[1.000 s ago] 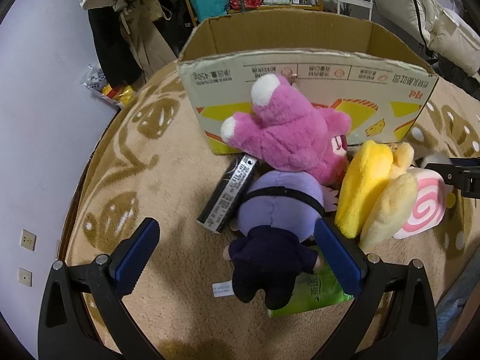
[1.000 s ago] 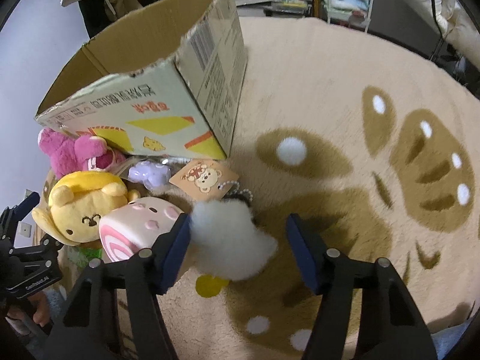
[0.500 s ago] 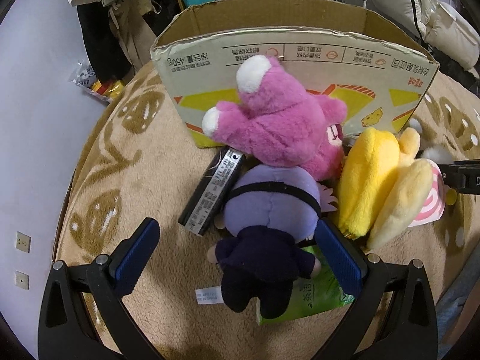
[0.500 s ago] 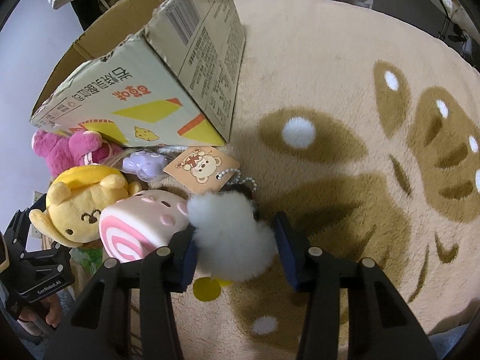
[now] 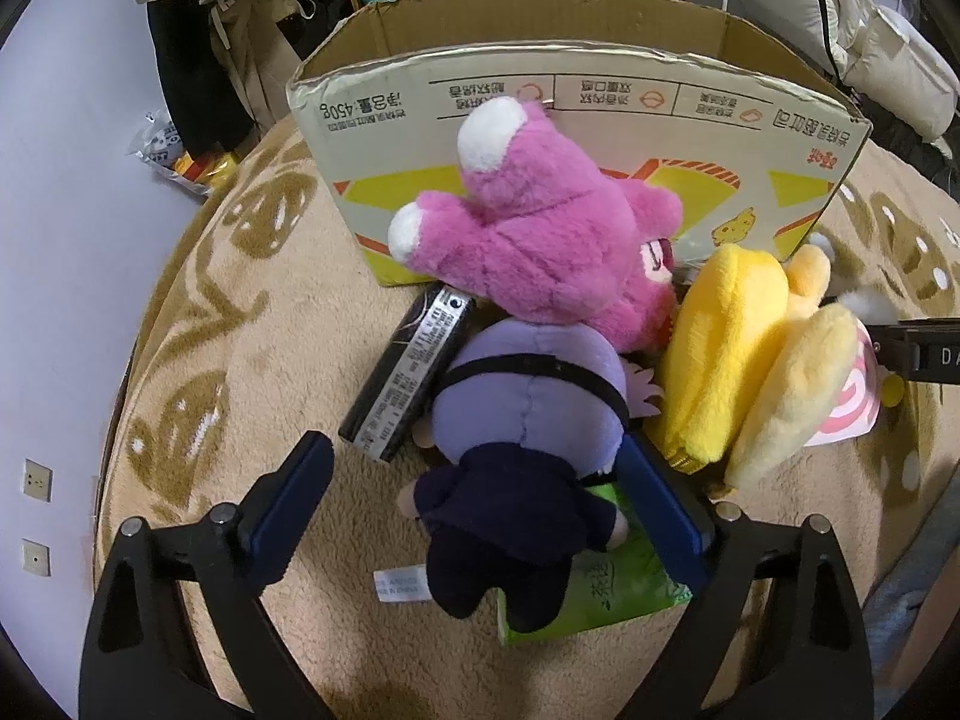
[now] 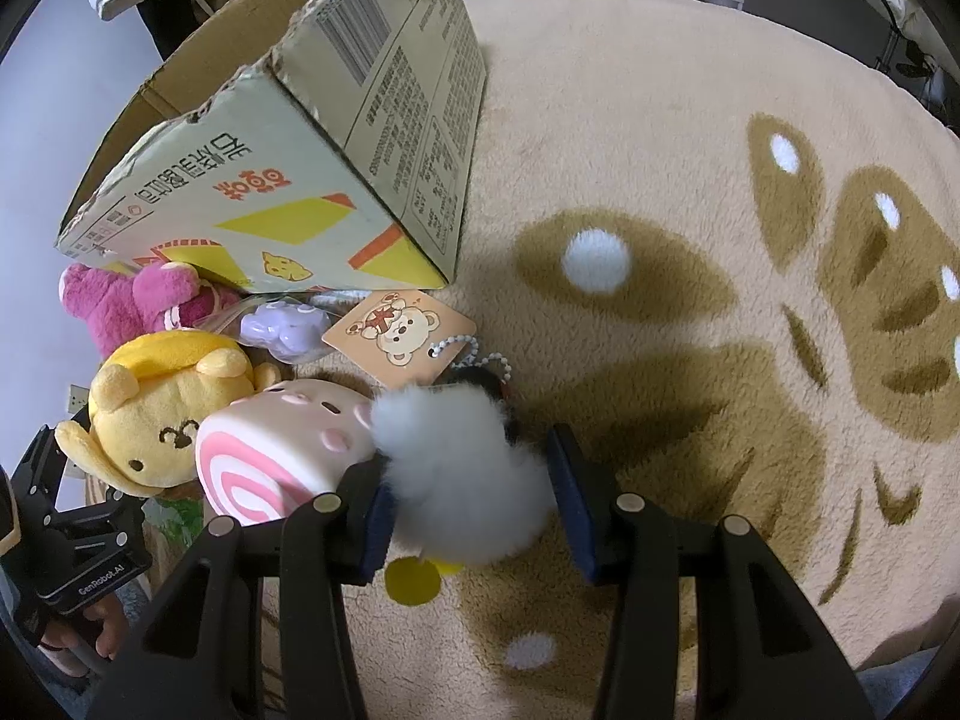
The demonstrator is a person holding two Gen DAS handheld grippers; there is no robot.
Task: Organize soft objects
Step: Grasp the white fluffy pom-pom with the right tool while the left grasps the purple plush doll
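Rug (image 6: 690, 120): beige, brown patterned, on the floor, carrying everything listed. Cardboard box (image 5: 570, 108): open-topped, upright at the far side of the heap. Pink plush (image 5: 540, 240): leaning against the box's printed front wall. Yellow bear plush (image 6: 162, 414): lying beside the pink one, touching the pink-swirl roll plush (image 6: 270, 456). Purple-headed doll (image 5: 522, 450): face down, dark-clothed, lying partly on a green packet (image 5: 606, 600), with a black carton (image 5: 414, 372) just beside its head. My left gripper (image 5: 480, 516): jaws have just been closing, doll between them, far pad at the doll's side, near pad still apart from it. White fluffy plush (image 6: 462, 474): on the rug beside the roll. My right gripper (image 6: 468, 504): jaws have just closed, clamped on the white fluff. Bear-print tag (image 6: 402, 330): flat, just beyond the fluff.
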